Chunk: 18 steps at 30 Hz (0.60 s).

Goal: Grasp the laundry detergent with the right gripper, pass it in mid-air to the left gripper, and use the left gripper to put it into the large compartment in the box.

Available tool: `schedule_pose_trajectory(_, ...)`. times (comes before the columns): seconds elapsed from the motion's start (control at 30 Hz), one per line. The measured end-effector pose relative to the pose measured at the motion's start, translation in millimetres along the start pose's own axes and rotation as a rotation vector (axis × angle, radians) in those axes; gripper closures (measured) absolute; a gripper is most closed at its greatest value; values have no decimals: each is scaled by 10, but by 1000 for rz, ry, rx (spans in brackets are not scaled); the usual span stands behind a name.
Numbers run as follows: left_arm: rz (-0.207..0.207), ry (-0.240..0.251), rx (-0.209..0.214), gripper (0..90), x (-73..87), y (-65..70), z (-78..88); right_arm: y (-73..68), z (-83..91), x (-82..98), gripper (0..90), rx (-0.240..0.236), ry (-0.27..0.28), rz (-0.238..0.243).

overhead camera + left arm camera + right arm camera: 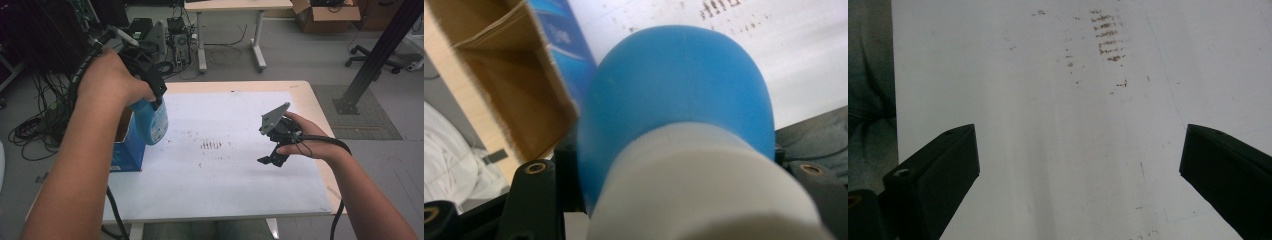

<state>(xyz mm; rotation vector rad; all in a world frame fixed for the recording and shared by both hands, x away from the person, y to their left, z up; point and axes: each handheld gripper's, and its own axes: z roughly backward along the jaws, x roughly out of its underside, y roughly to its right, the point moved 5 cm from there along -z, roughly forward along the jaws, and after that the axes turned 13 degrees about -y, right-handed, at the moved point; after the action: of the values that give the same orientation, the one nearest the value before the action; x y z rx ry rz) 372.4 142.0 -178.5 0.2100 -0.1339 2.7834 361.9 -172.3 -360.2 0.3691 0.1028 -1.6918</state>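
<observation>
Left tool (150,92): jaws clamped on the white neck of a blue bottle (152,120), which hangs below the hand, clear of the table (300,95) and above its nine-o'clock edge. In the left gripper view the bottle's rounded blue body (681,85) and white collar sit between the jaws, at twelve o'clock from the camera.

Right tool (272,157): jaws spread wide, nothing between them, held over the table's three-o'clock half, well apart from the bottle. Grey three-cornered plate on top.

Carton (129,145): blue cardboard box, top flaps open, standing at the table's nine-o'clock edge, just beside and below the bottle. The left gripper view looks into its brown interior (499,80) at ten o'clock; the part of the inside that shows is bare card, and the bottom cannot be seen.

White sheet (240,165): covers most of the table. Brown smudge marks (211,145) near its centre; the right gripper view shows them (1108,42) at twelve o'clock, in short rows.

The high view alone takes in both forearms, the trailing cables and the grey floor beyond.
</observation>
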Motion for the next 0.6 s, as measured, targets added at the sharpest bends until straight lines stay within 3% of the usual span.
schedule_pose_trajectory(0.4, 163, 32, 34, 390, 152, -535, 258, 33, 38, 57, 28, -6, -13, -1)
schedule_pose_trajectory(0.6, 251, 21, 63, 390, 196, -797, 255, 42, 24, 28, 28, -12, -12, 2)
